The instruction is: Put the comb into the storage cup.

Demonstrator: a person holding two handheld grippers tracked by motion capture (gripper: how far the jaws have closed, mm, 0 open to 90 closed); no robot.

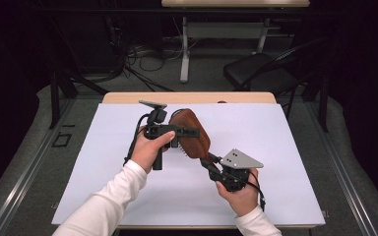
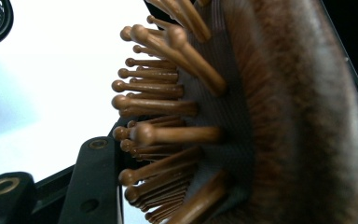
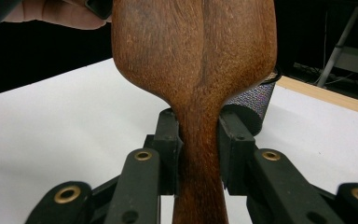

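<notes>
Above the middle of the white tabletop (image 1: 275, 147), the brown oval wooden paddle hairbrush with ball-tipped wooden pins (image 1: 191, 132) was held clear of the surface between both tools, its handle running toward five o'clock. The right tool (image 1: 211, 163), partly closed, clamped the narrow handle between its pads, while the left tool (image 1: 189, 132), at its tightest, was closed on the head from nine o'clock. I judged the pick-up and two-handed grip done and the setting down left to do; a dark mesh cup (image 3: 251, 100) stood behind the brush.
</notes>
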